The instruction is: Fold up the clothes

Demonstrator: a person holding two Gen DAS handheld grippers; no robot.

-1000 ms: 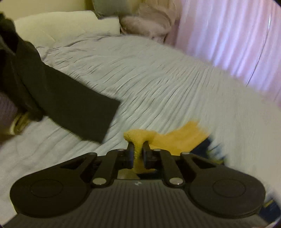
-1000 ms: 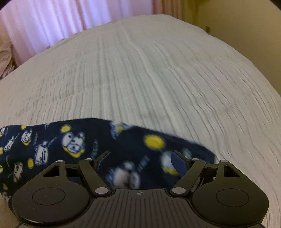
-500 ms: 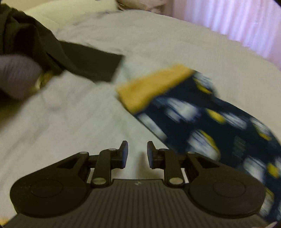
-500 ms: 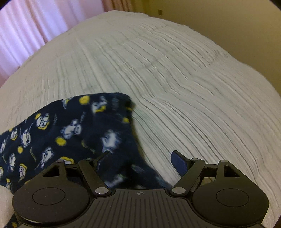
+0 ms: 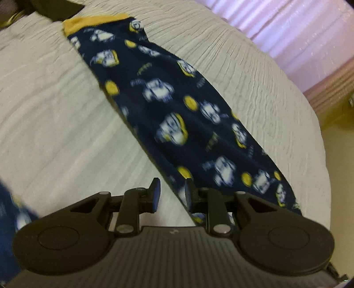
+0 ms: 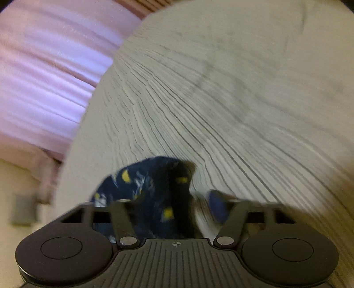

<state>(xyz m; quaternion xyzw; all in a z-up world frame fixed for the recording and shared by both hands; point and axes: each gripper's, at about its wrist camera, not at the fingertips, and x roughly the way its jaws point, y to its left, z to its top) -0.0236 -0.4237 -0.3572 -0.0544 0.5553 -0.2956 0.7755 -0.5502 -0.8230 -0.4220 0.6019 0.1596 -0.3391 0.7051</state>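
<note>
navy fleece pyjama leg with white-and-yellow cartoon print and a mustard yellow cuff (image 5: 177, 110) lies stretched out flat across the pale grey ribbed bedspread (image 5: 55, 124), running diagonally in the left wrist view from the cuff at the upper left down toward the lower right, where it passes under the tool. left gripper (image 5: 170, 191) hovers just above the bedspread at the near edge of this fabric, its two black fingers parted by a moderate gap with nothing between them; the right-hand finger overlaps the edge of the cloth in the view, though whether it touches is unclear. another bit of the same navy print shows blurred at the lower left edge of that view. dark, almost black garment (image 5: 59, 8) lies at the top left, just beyond the yellow cuff. pink pleated curtain (image 5: 298, 31) hangs past the far side of the bed.

in the right wrist view the picture is smeared by motion. right gripper (image 6: 174, 199) has its fingers spread wide, and a bunched-up fold of the navy printed fabric (image 6: 152, 192) sits low between them, against the left-hand finger; it is not pinched. the bedspread (image 6: 232, 99) fills the rest, with the curtain (image 6: 48, 73) at the left.
</note>
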